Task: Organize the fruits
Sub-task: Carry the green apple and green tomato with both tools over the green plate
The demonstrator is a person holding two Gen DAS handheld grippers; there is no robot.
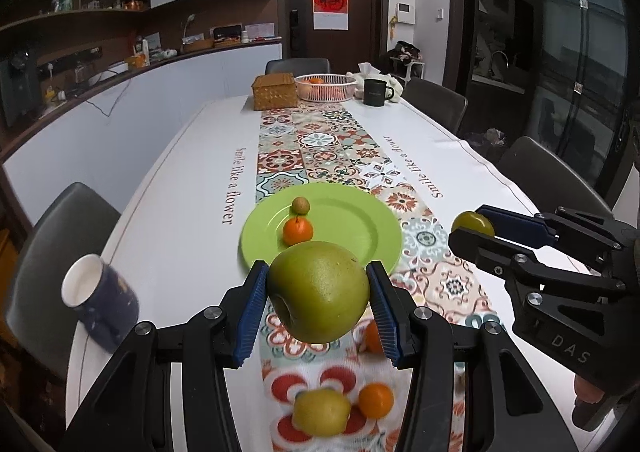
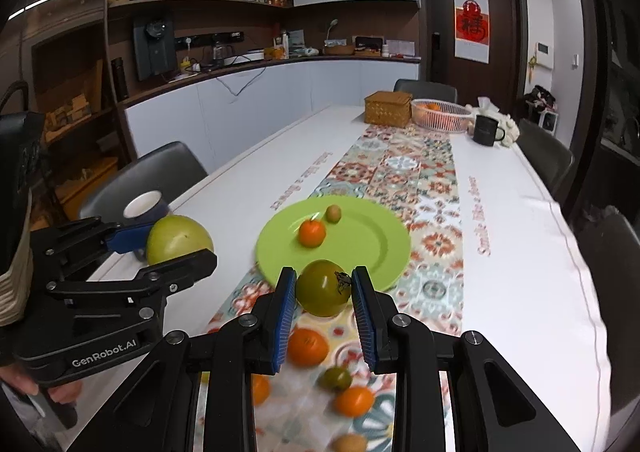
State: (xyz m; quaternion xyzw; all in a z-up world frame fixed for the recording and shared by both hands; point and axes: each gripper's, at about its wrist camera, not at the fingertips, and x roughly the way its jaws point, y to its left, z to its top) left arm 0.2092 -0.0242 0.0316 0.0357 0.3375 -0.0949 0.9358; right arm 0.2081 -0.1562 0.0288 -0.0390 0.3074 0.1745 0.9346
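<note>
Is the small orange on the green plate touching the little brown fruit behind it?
Apart. The right wrist view shows a strip of bare green plate between the orange and the brown fruit; the left wrist view seems to agree.

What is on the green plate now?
On the green plate lie an orange and a small brownish fruit. The held apple covers its near rim.
</note>
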